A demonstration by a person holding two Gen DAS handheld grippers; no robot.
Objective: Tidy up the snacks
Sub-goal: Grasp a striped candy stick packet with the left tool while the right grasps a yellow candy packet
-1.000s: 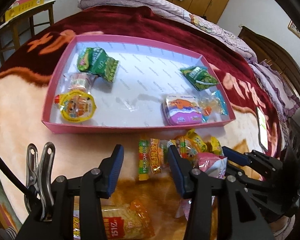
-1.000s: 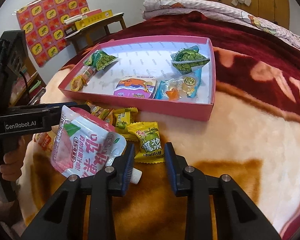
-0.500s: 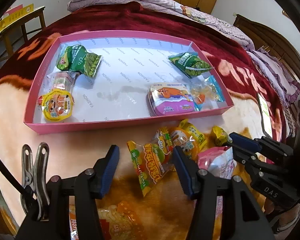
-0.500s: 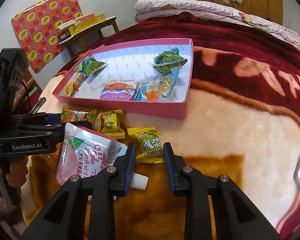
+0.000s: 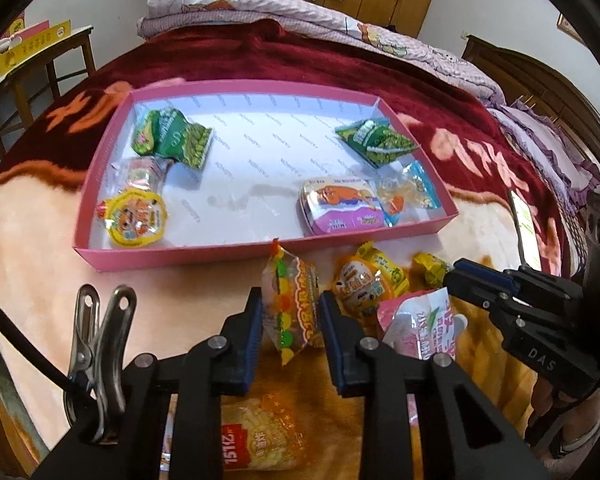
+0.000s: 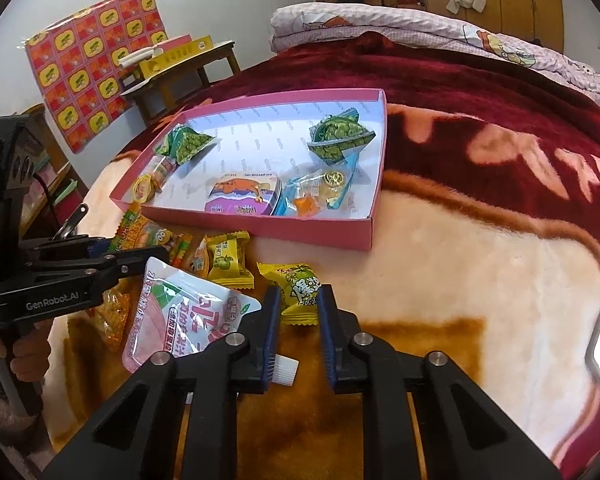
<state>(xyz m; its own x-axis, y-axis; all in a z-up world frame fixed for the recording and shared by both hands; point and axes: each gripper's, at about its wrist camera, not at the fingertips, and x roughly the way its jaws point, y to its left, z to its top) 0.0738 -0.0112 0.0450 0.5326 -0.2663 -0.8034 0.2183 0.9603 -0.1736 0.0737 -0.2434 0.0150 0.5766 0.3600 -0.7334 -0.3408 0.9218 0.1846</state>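
My left tongs (image 5: 291,312) just squeezed shut on the gummy bag (image 5: 292,308); my right tongs (image 6: 299,300) pinched the yellow candy (image 6: 300,288). Both go in the pink box (image 5: 180,254) at twelve o'clock.

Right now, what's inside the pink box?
The pink box holds two green pea packets, a yellow jelly cup, a clear candy packet, a purple tin and a blue-edged gummy bag. Anything beneath these is hidden.
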